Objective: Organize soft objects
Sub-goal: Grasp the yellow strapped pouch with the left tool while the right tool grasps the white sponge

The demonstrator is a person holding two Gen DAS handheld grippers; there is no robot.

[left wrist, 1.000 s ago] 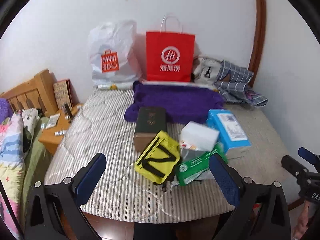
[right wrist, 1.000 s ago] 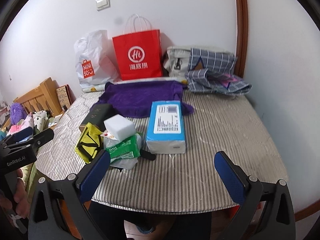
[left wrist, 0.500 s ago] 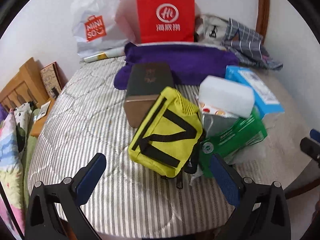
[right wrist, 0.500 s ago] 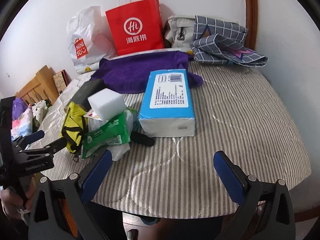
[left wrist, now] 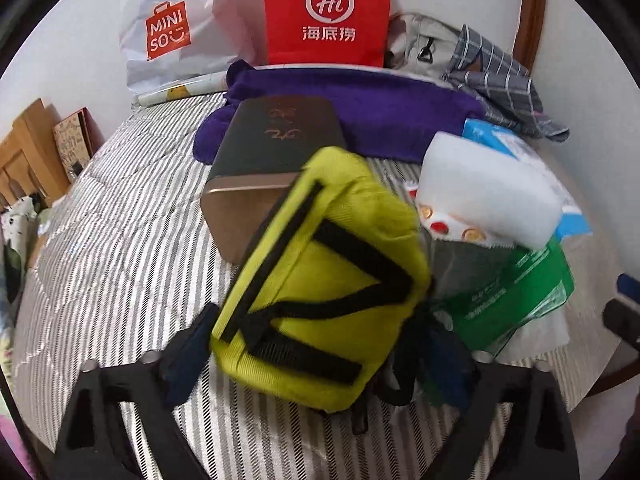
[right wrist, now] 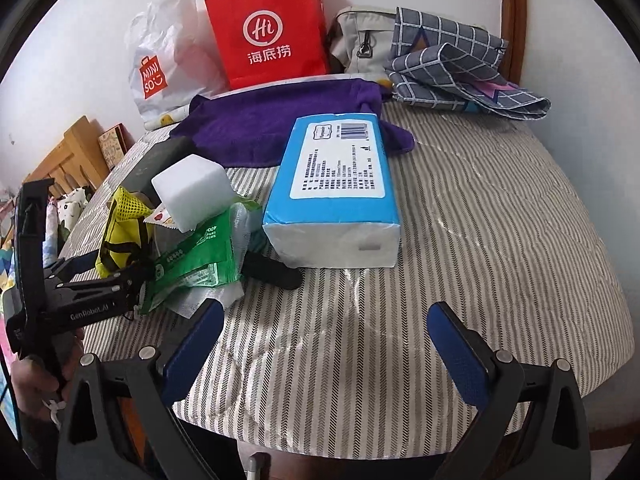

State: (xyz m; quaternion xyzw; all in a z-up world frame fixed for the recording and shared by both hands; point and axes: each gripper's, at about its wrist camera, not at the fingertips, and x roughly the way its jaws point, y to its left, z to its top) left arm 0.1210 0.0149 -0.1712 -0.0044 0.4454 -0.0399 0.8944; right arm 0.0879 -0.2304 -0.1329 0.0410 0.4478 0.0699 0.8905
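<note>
Yellow pouch [left wrist: 320, 280] on the striped bed cover [left wrist: 112, 248], leaning against a dark box [left wrist: 276, 148] behind and crowded on its right by a green wipes packet [left wrist: 516, 296] with a white foam block [left wrist: 488, 192] on top. Left gripper [left wrist: 316, 352] straddling the pouch's near end: one blue pad at the lower left edge, the other at the lower right beside the dangling black strap; jaws wide, just been closing, pouch between them, but blur hides whether the pads press yet, so no grip to report. Long axis of the pouch running from near left up to far right, away from the gripper, so the fingers cross its short width. Left hand clearly nearer; from the right wrist view, pouch [right wrist: 124, 232] well off to the left, behind the wipes packet. Right gripper [right wrist: 320, 340] open and empty over bare cover, blue tissue pack [right wrist: 336, 192] straight ahead, long side pointing away, purple towel [right wrist: 280, 120] beyond it. Probably a squeeze on the pouch next, minding the strap and the stack beside it.
</note>
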